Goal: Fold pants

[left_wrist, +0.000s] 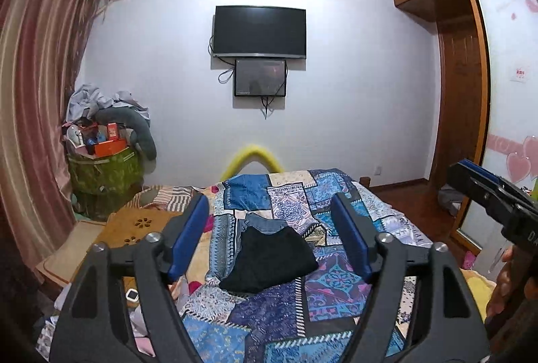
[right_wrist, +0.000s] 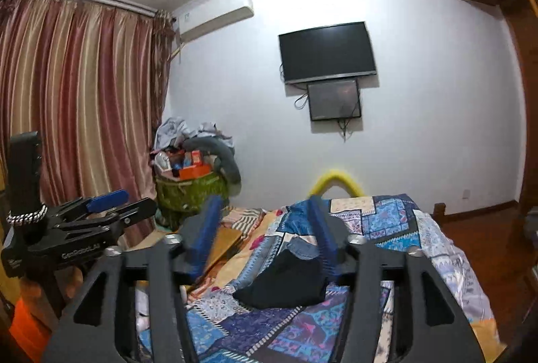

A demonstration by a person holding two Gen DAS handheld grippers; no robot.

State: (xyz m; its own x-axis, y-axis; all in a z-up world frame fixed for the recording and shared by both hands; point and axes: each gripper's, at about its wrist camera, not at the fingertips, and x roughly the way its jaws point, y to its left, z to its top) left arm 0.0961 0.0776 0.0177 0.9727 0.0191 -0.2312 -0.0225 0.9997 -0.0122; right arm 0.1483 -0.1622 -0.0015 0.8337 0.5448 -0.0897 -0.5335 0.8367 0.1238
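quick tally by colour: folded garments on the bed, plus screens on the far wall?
Black folded garment on the patchwork bedspread: 1
Blue denim folded garment, partly under the black one: 1
Black wall-mounted screens, large upper and small lower: 2
Total: 4

The black pants [right_wrist: 285,282] are partly hidden behind the right gripper's [right_wrist: 265,228] blue pads [right_wrist: 322,235], which smear with motion blur. The jeans [left_wrist: 260,223] show only a strip (the rest lies under the black pants). The right gripper's body runs off the left-wrist frame's right edge.
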